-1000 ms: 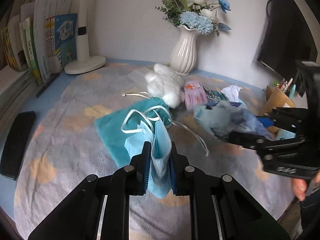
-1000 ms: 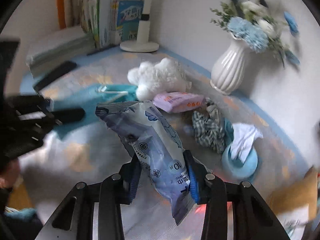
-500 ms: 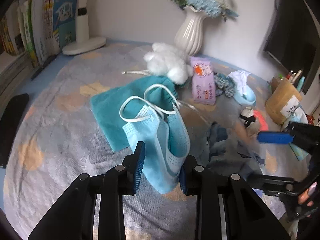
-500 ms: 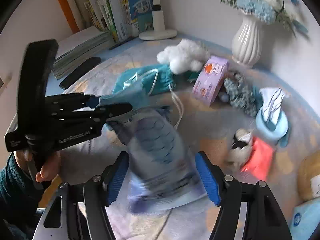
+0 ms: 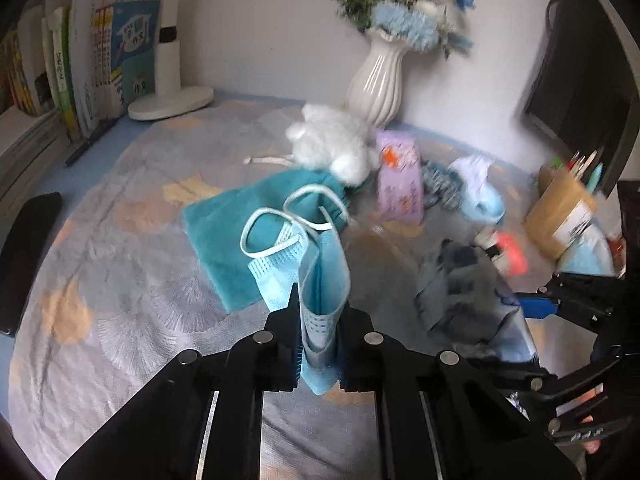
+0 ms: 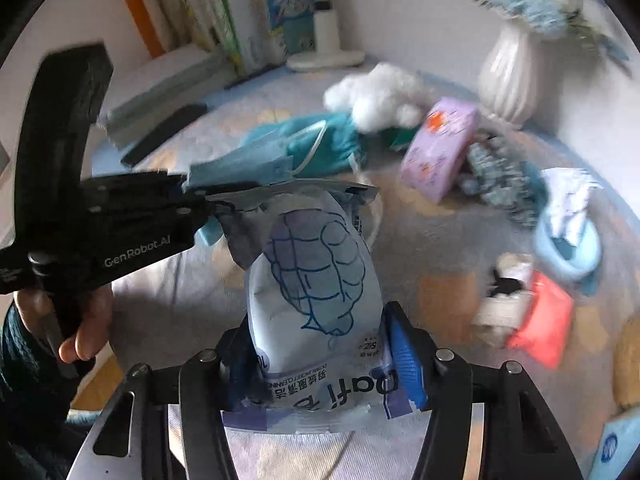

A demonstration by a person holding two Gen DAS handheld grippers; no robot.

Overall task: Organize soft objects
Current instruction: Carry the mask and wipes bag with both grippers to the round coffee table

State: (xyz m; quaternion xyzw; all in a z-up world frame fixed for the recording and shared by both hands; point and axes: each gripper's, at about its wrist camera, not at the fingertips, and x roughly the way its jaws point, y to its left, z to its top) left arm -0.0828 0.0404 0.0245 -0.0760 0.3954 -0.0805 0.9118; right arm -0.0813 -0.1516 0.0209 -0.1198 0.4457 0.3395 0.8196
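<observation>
At the bottom centre of the left wrist view, the left gripper (image 5: 319, 350) has its fingers pressed together on the lower edge of a blue face mask (image 5: 316, 280), which stands up between them with its white ear loops curling toward the upper left. Behind the mask a teal cloth (image 5: 224, 236) lies flat on the table (image 5: 120, 300), and a white fluffy toy (image 5: 332, 148) sits just beyond it, near a white vase (image 5: 378, 80) of blue flowers at the upper centre. A lilac packet of wipes (image 5: 400, 180) lies just right of the toy, and books (image 5: 92, 60) stand at the upper left.

Low in the right wrist view, the right gripper (image 6: 316, 364) has a pale blue wipes pack (image 6: 316, 300) between its fingers; the fingers have just been closing, and both pads now press on the pack's sides. The pack points away from the camera, its far end reaching up to the left gripper's tip at the middle left of that frame. A hand (image 6: 76, 320) in a dark green sleeve grips that left gripper's handle at the lower left. A red pouch (image 6: 540, 320) lies at the right, below a small blue bowl (image 6: 568, 248) with white tissue in it.
</observation>
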